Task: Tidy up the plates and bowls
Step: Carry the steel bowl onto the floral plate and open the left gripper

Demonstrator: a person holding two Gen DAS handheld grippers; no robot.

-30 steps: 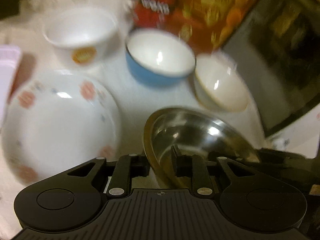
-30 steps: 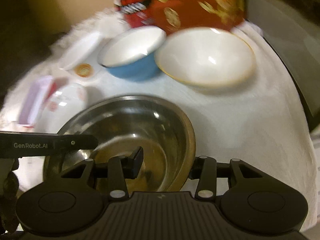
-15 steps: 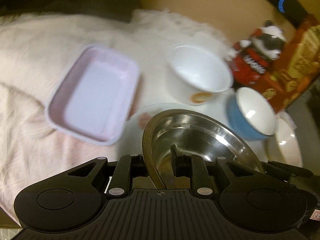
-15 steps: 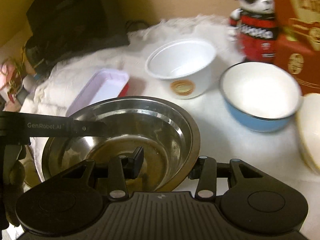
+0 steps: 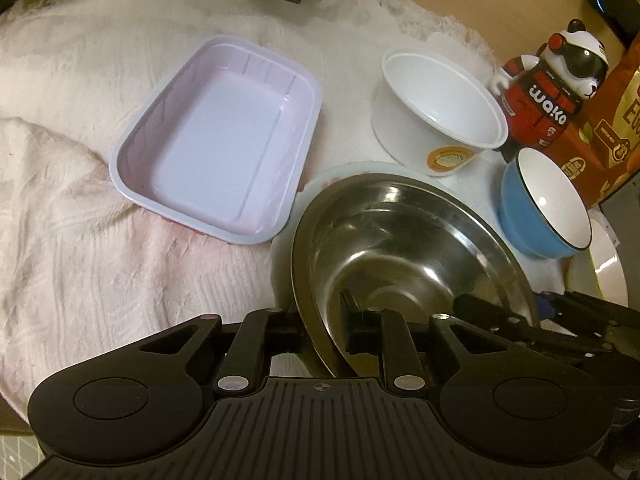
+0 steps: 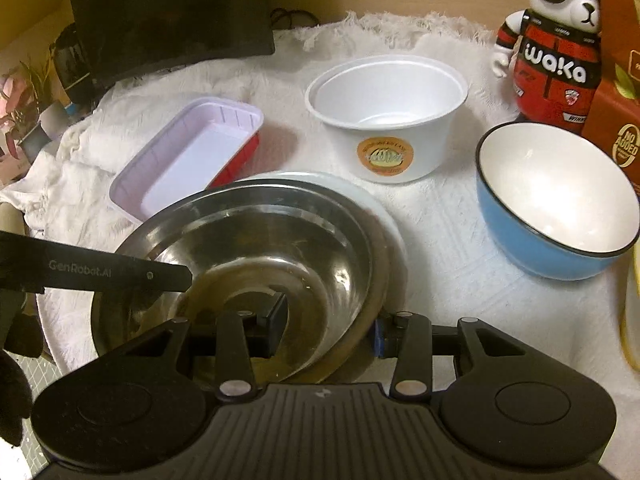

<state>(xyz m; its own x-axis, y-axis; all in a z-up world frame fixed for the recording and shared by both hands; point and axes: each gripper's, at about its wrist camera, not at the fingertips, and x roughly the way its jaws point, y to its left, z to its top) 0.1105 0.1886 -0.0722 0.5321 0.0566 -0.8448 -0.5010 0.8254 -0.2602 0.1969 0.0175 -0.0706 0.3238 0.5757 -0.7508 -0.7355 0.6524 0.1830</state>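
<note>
You hold a steel bowl [image 5: 404, 248] by opposite sides of its rim, one tool on each. Your left gripper [image 5: 320, 330] pinches the rim with one finger inside the bowl and one outside, and its jaws are closing on the metal. Your right gripper [image 6: 330, 326] grips the other side of the rim the same way, inner finger against the inside wall, outer finger behind the lip. The bowl is round, wide and shallow, with a rolled lip; its polished inside throws back bright highlights and a brownish, smeared reflection near the bottom. It sits over a white plate [image 6: 384, 216], whose pale rim shows as a crescent along the bowl's far edge; you cannot tell from either view whether the bowl rests on the plate or hangs just above it. All stands on a white textured cloth [image 5: 100, 264]. Just beyond the bowl to the left lies a pale lilac rectangular tray [image 5: 216, 140], red on its outer side. Beyond the bowl stands a white plastic tub [image 6: 390, 120] with a round orange sticker. To the right stands a blue bowl [image 6: 556, 204], white inside with a dark rim. Farthest back stand a bear figure [image 6: 556, 40] in a red jacket and a red-brown carton [image 5: 608, 120].
</note>
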